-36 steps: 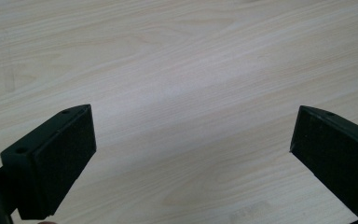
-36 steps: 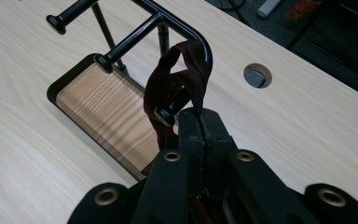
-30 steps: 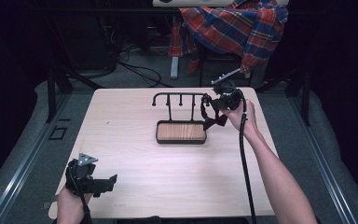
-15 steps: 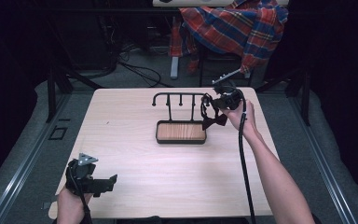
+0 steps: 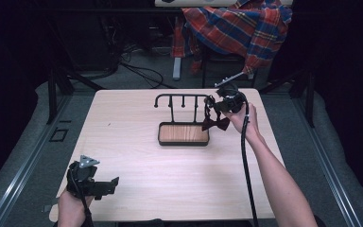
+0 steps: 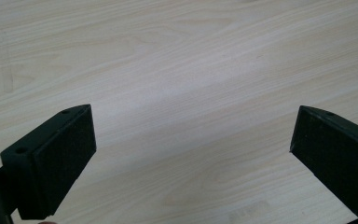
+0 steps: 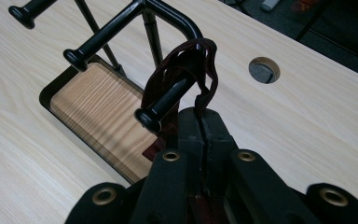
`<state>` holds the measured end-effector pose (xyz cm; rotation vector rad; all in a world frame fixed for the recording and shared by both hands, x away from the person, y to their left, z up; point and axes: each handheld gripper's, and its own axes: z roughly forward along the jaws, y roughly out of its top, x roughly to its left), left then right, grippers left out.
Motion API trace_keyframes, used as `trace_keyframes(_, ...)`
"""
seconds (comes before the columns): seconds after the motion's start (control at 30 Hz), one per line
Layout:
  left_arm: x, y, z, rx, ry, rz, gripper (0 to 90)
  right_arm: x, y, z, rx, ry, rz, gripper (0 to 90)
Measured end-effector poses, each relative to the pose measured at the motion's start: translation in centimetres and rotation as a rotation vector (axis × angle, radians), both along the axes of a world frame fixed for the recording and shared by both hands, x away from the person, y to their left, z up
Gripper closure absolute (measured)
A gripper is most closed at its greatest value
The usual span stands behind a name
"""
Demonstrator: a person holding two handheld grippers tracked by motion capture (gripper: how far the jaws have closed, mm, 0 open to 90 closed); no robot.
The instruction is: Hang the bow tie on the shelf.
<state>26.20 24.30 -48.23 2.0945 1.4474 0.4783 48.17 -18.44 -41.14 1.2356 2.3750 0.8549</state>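
The work in hand is hanging a dark maroon bow tie [image 5: 216, 124] by its strap on a black metal rack with stubby pegs and a wood-lined tray base [image 5: 183, 134], which stands toward the far middle of the pale wooden tabletop [image 5: 142, 179].

Judging by how things lie, the job is most of the way done. In the right gripper view the dark maroon strap loop [image 7: 186, 70] is already draped over the rightmost knob-ended peg [image 7: 165, 102], right beside the bend of the top rail. The right gripper [image 7: 200, 122] has its fingers pressed together on the strap just below the peg, so the loop is on the peg but not yet let go. In the high view the bow itself hangs down at the right end of the rack, over the tray's right rim, with the right gripper [image 5: 216, 106] close against it.

What looks left: release the strap so the tie hangs on its own, see that the loop sits behind the peg's knob and does not slide off, and draw the hand clear.

The left gripper [image 5: 111, 182] rests at the near left corner of the tabletop, well apart from the rack, its fingers [image 6: 58, 158] spread wide with nothing but bare wood between them.
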Motion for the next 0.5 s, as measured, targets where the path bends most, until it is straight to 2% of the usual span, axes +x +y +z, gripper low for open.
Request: trace_keyframes(0.5,0.01,0.01,0.02,0.001,0.003,-0.002,0.2,0.16,-0.59,-0.85,0.028,0.016,-0.002,86.7)
